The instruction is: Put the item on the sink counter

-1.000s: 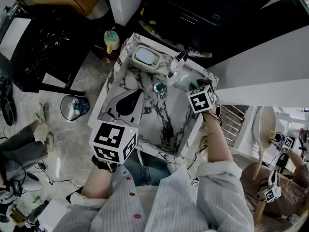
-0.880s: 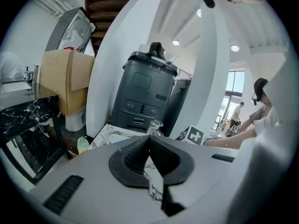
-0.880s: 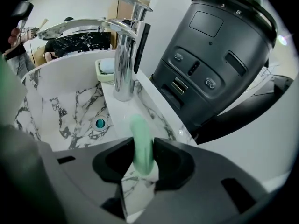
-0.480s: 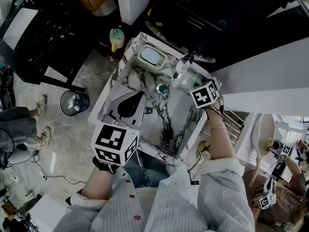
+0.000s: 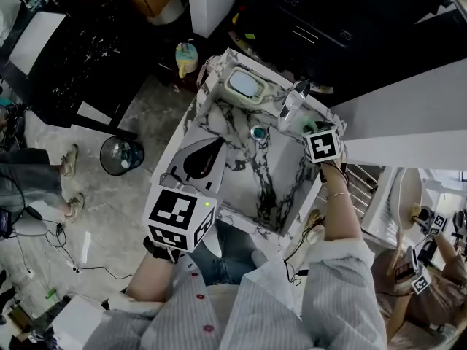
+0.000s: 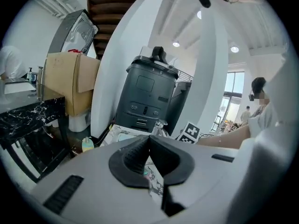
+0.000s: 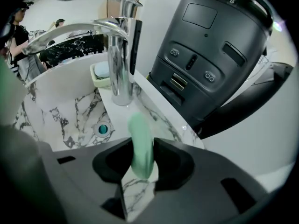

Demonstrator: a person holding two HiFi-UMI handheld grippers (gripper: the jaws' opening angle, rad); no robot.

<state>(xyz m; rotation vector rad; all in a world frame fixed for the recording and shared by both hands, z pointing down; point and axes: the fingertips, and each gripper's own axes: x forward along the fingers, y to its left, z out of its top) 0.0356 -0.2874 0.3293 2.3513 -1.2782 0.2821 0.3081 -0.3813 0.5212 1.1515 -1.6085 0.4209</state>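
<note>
Right claw is pinching the pale green flat oval item over the white marble counter, just beside the chrome faucet. On the faucet's far side, a pale green soap dish holds a light blue bar. Left claw is pressed together, well back from the faucet.

Grey marbled tile floor with loose cables and a round bin; a black marble-top table stands at the left, with a cardboard box beside a white column. A dark grey machine sits behind, under a wooden stair underside. Ceiling spotlights are on, and daylight comes through tall windows at the right.
</note>
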